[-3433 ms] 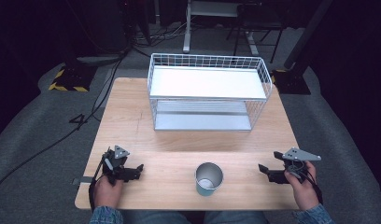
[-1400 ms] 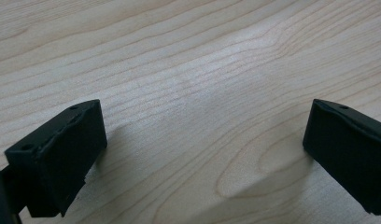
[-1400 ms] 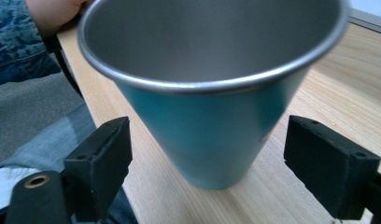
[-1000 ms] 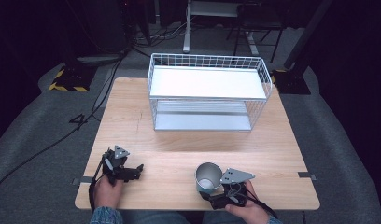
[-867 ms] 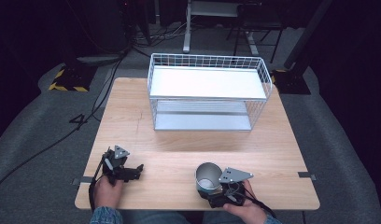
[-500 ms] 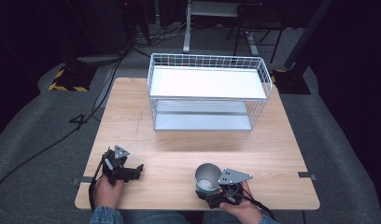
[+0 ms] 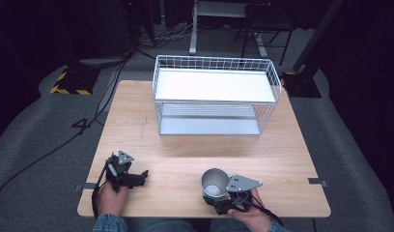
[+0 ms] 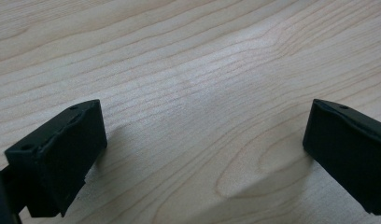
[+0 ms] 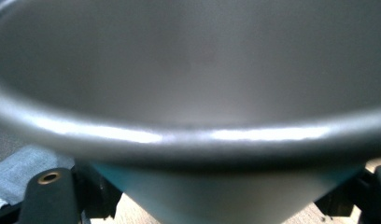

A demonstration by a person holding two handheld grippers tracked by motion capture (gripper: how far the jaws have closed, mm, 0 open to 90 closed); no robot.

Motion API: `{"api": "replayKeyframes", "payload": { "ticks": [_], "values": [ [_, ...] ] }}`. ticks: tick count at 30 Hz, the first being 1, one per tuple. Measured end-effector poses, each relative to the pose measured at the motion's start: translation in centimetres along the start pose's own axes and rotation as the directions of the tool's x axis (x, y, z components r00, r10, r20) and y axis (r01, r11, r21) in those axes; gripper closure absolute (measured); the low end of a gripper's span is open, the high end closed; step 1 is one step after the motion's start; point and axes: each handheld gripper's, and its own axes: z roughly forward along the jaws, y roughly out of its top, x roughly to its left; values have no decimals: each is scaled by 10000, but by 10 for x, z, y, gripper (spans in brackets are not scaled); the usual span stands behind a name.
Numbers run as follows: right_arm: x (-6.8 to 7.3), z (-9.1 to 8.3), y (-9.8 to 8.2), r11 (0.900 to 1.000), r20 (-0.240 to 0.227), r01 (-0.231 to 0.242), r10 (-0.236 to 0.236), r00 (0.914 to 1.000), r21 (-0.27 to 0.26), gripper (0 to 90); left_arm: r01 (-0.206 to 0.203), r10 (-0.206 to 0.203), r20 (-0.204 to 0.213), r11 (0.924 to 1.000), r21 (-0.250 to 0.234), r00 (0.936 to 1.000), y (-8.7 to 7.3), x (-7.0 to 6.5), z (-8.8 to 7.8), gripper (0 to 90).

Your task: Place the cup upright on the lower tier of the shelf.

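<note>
Metal cup (image 7: 214, 181) stands upright near the front edge of the wooden table (image 7: 195, 145), right of centre, mouth up. Long axis vertical. In the right gripper view its rim (image 9: 188, 133) crosses the picture close to the camera, the wall narrowing downward between the two black jaws at the lower corners.

Right gripper (image 7: 223, 203) sits just behind the cup on the person's side, grey plate on top, hand wrapped around the body. Its jaws have just been closing, and the cup wall lies between them; they now look pressed on the lower wall from either side. Judgement: grip is low and near the base, so the cup's open upper part stands free above the jaws and points away from the hand, toward the white wire rack (image 7: 215, 94) at the far half of the table.

Rack is well apart from the cup, straight ahead and slightly left of it. It has an upper shelf and a lower one; both look bare.

Left gripper (image 7: 132, 178) rests on the table near the front left corner, well apart from the cup. In the left gripper view its jaws stand wide apart over bare wood grain, nothing between them.

Right hand is plainly the nearer one. The coming move likely turns on lifting straight up along the cup's axis before travelling forward.
</note>
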Motion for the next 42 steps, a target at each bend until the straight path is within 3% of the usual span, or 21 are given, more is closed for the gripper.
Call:
{"api": "replayKeyframes", "payload": {
  "ticks": [12,26,36,42],
  "values": [
    [-3,-3,14,9997,-172,-147,143,9997,-196,201,-8,8,23,10000,23,10000,0,0,0,0],
    [-17,-8,36,9988,102,-359,363,9993,-325,201,-8,8,5,10000,9,10000,0,0,0,1],
    [-33,-2,52,9969,138,-708,713,9974,-329,201,-2,2,1,10000,-6,10000,0,0,0,0],
    [-49,5,62,9946,396,-994,1005,9941,-288,200,0,0,-1,10000,-7,10000,0,0,0,1]
  ]
}}
